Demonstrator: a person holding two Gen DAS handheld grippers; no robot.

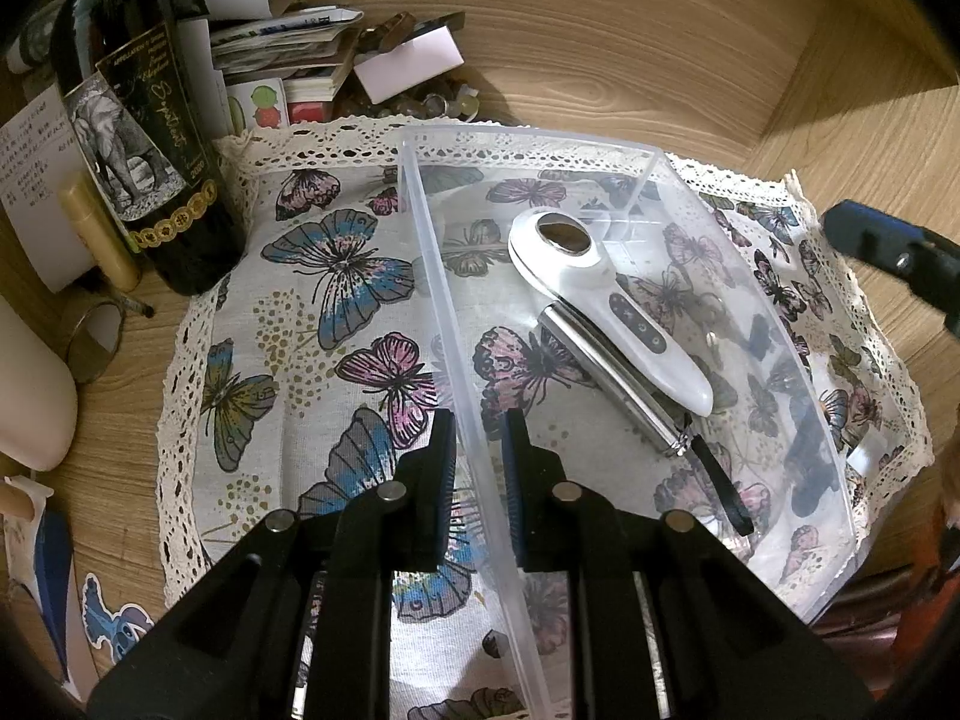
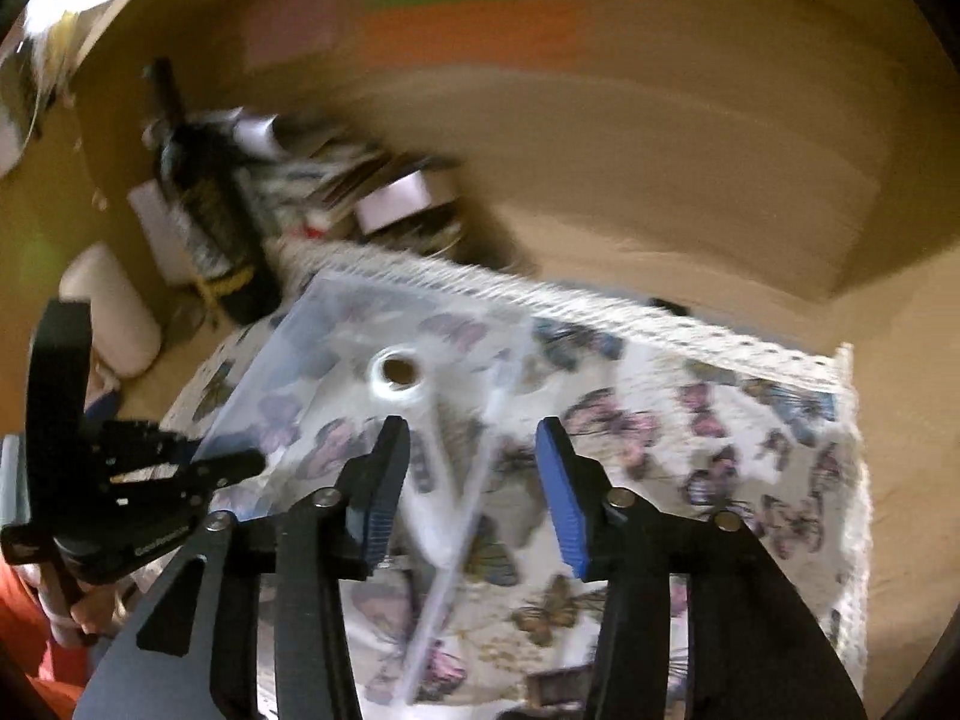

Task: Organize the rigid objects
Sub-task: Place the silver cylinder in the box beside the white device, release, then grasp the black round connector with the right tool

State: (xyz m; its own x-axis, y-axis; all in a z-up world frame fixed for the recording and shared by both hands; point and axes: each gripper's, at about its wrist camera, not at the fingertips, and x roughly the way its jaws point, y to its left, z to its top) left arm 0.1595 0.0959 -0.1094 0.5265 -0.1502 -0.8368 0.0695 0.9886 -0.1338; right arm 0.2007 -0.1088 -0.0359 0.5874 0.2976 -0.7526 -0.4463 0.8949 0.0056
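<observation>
A clear plastic box (image 1: 690, 192) stands on a butterfly-print cloth (image 1: 300, 330). Inside it lie a white handheld device with a round dark window (image 1: 600, 294) and a silver folding tool with a black strap (image 1: 612, 378). My left gripper (image 1: 477, 450) straddles the box's near left wall, jaws close on it. My right gripper (image 2: 474, 468) is open and empty above the box's right wall (image 2: 480, 468); that view is blurred. The white device (image 2: 420, 420) shows there too. A blue-padded fingertip of the right gripper (image 1: 870, 234) shows at the right edge.
A dark wine bottle (image 1: 150, 150) stands at the back left beside a yellow tube (image 1: 99, 234), a metal ring (image 1: 90, 336) and a white rounded object (image 1: 30, 396). Papers, cards and small clutter (image 1: 312, 60) pile behind the cloth. Wooden walls enclose the space.
</observation>
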